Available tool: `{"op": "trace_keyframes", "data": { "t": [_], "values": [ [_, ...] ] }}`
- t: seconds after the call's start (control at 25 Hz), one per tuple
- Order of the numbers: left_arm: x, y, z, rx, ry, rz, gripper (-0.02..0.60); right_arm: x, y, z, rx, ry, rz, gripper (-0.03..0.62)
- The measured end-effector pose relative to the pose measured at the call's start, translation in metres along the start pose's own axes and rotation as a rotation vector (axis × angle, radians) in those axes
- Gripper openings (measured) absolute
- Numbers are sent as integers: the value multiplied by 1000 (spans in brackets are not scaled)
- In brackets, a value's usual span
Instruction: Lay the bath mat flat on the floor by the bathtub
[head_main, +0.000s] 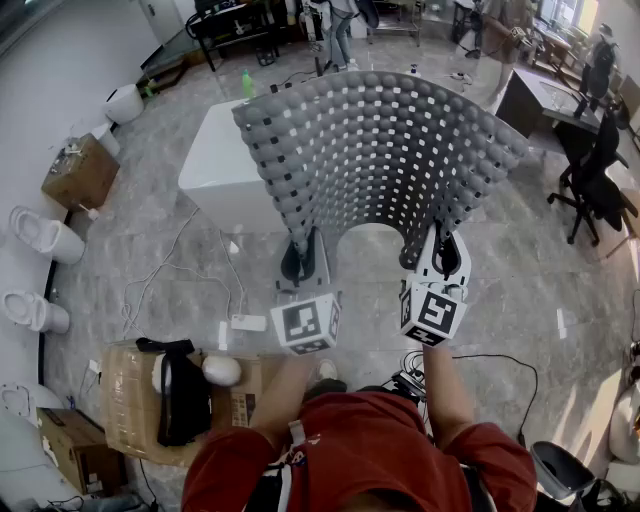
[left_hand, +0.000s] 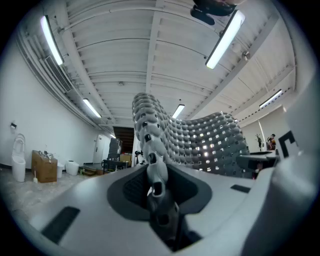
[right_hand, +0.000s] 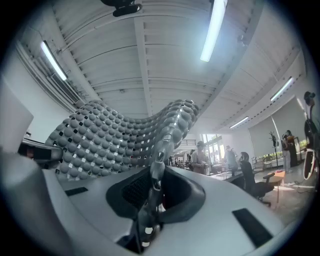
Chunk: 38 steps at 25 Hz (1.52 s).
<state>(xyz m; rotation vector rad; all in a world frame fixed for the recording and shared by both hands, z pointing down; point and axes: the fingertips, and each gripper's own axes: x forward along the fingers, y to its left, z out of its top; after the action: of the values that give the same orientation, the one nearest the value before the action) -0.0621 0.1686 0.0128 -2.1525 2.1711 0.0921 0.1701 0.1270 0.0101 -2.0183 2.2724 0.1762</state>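
**Bath mat held up in the air by both grippers, in front of the bathtub.**

The grey bath mat (head_main: 380, 150), covered in round bumps and square holes, hangs in the air in an upright curve above the tiled floor (head_main: 520, 280) and does not lie on it. The white bathtub (head_main: 215, 165) stands behind the mat's left part. The left gripper (head_main: 300, 262) is clamped on the mat's lower left edge, and the right gripper (head_main: 440, 262) is clamped on its lower right edge. In each gripper view the mat's edge is pinched between the jaws and rises from there toward the ceiling. A cardboard box (head_main: 135, 400) sits on the floor at the person's left, and toilets (head_main: 40, 235) stand along the left wall.
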Motion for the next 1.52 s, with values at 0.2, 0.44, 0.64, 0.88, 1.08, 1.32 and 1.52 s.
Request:
{"op": "trace_keyframes", "data": {
  "t": [0.2, 0.44, 0.64, 0.88, 1.08, 1.32, 1.52],
  "values": [
    [3, 9, 9, -6, -22, -16, 98, -1, 11, 13, -5, -34, -11, 61],
    [12, 28, 7, -17, -18, -27, 97, 10, 33, 12, -21, -24, -22, 61],
    [20, 49, 3, -36, -17, -31, 95, 20, 54, 6, -10, -23, -25, 63],
    [30, 73, 3, -42, -30, -35, 94, 39, 80, 4, -4, -11, -12, 63],
    [34, 102, -11, -35, -32, -52, 94, 49, 119, -6, -20, 3, 17, 63],
    [44, 119, -18, -33, -23, -75, 92, 56, 143, -10, -60, -2, 19, 63],
    [45, 130, -24, -40, 1, -66, 92, 56, 140, -14, -33, 11, -22, 63]
  ]
}}
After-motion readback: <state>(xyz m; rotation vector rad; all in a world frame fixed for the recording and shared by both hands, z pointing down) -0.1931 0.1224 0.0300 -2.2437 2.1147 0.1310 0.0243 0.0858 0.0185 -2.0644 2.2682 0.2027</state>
